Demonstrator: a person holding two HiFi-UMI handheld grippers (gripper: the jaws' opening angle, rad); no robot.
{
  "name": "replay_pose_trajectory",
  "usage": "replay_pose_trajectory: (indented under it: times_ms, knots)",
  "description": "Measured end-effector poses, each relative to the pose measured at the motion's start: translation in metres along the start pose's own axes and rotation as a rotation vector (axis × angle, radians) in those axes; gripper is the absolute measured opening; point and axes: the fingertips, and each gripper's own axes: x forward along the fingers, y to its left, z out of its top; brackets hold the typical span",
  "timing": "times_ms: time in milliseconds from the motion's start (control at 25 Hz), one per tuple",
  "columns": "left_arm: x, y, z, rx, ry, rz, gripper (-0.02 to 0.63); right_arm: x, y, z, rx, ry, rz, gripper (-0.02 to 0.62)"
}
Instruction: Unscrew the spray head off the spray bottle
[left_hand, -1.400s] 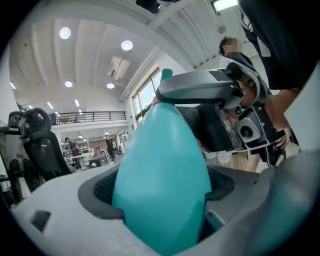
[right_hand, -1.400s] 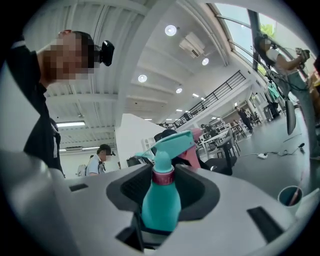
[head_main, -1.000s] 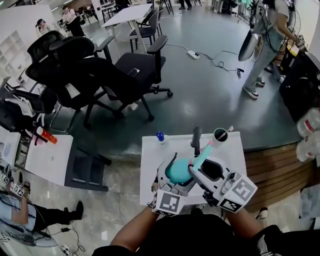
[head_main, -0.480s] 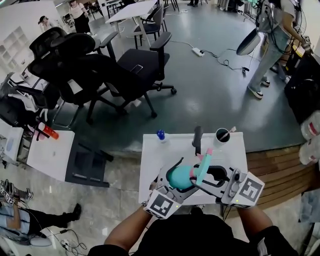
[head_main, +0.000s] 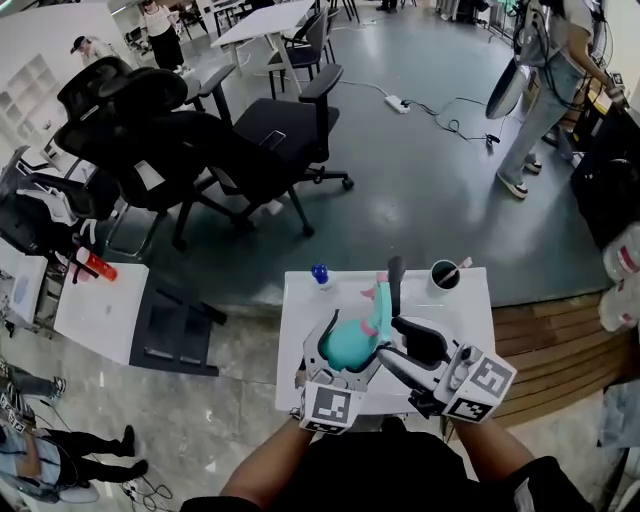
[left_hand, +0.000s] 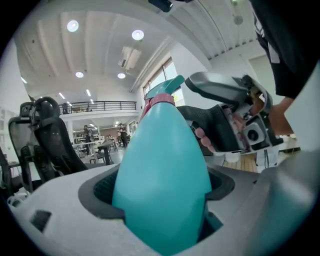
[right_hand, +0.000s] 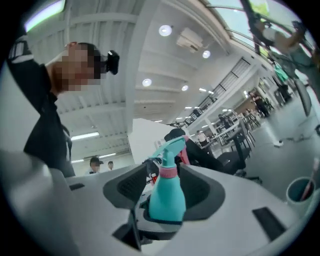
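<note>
Bottle (left_hand: 165, 185) gripped by left claw (head_main: 338, 348) | right gripper view: right claw (right_hand: 165, 189) just opening, bottle between, untouched

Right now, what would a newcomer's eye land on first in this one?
The teal spray bottle, clamped in the left gripper over the small white table. The right gripper has just been opening; its fingers stand apart with the bottle between them. Black office chairs crowd the floor beyond.
</note>
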Motion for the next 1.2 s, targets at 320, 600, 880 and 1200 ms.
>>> replay_pose_trajectory:
  times_ms: [320,600,880,1200]
  knots:
    - [0.003,-0.004,-0.005,0.077,0.016,0.057,0.466,0.008,-0.013,-0.005,0.194,-0.061,-0.170,0.172]
    - [0.004,-0.005,0.001,0.091,0.012,0.057,0.466,0.006,-0.012,-0.003,0.078,-0.022,-0.167,0.135]
    - [-0.002,-0.024,0.028,-0.001,-0.087,-0.147,0.466,0.004,0.009,0.014,-0.096,-0.008,0.013,0.133]
    - [-0.020,-0.053,0.052,-0.122,-0.233,-0.360,0.466,-0.007,0.046,0.016,-0.204,0.089,0.307,0.133]
